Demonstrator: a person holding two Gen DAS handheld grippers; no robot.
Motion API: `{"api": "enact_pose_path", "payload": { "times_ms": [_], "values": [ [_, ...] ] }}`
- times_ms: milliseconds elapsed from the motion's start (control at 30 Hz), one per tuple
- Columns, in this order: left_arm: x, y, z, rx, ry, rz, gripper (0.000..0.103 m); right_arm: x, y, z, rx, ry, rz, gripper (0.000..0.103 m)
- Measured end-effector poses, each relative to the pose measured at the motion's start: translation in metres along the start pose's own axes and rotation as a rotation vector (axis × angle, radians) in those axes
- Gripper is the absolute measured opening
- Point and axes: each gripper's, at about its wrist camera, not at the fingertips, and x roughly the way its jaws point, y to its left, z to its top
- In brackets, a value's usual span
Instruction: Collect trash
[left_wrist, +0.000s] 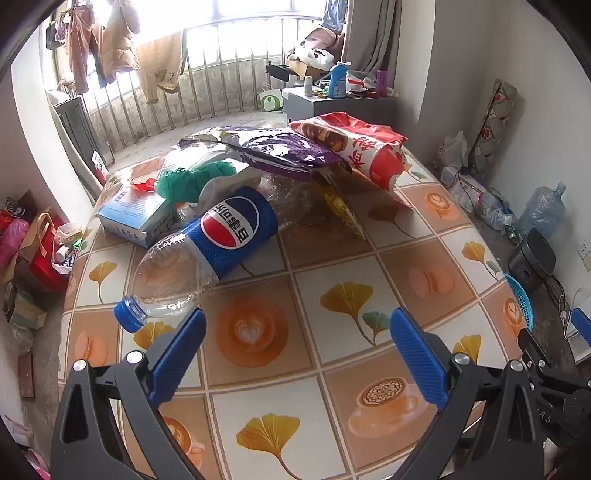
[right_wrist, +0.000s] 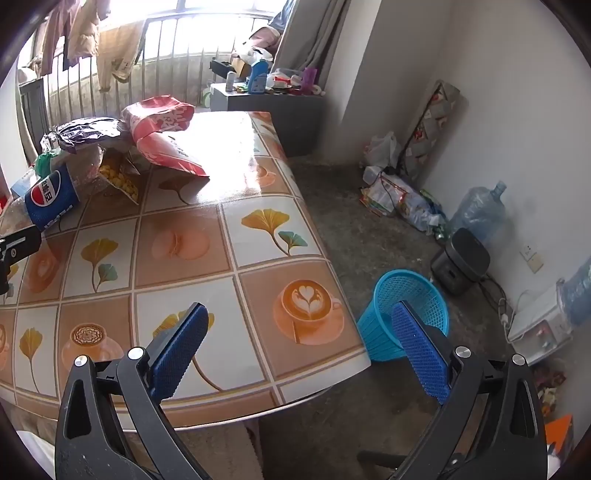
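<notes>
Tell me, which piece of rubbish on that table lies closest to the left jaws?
The Pepsi bottle, lying on its side with its blue cap beside the left gripper; the snack bags sit farther back.

I'm looking at a table (right_wrist: 258, 236) w/ a tiled-print cloth, ginkgo leaves and coffee cups. Behind it a big window (left_wrist: 251, 11), blown out w/ daylight, metal railing (left_wrist: 207, 96) below, clothes (left_wrist: 99, 48) hung along it. Grey curtain (right_wrist: 310, 37) at the right, white walls (right_wrist: 517, 92), bare concrete floor (right_wrist: 369, 240) (pretty grubby). A low grey cabinet (right_wrist: 273, 110) sits past the table, cluttered on top.
</notes>
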Motion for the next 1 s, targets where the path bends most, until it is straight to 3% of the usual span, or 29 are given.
{"api": "enact_pose_path", "payload": {
  "times_ms": [467, 1000],
  "values": [
    [0.007, 0.006, 0.000, -0.022, -0.013, 0.035, 0.098, -0.001, -0.020, 0.004, 0.016, -0.017, 0.016, 0.095],
    [0.011, 0.009, -0.002, -0.036, 0.013, 0.032, 0.097, -0.005, -0.010, 0.004, 0.021, -0.011, 0.008, 0.095]
  ]
}}
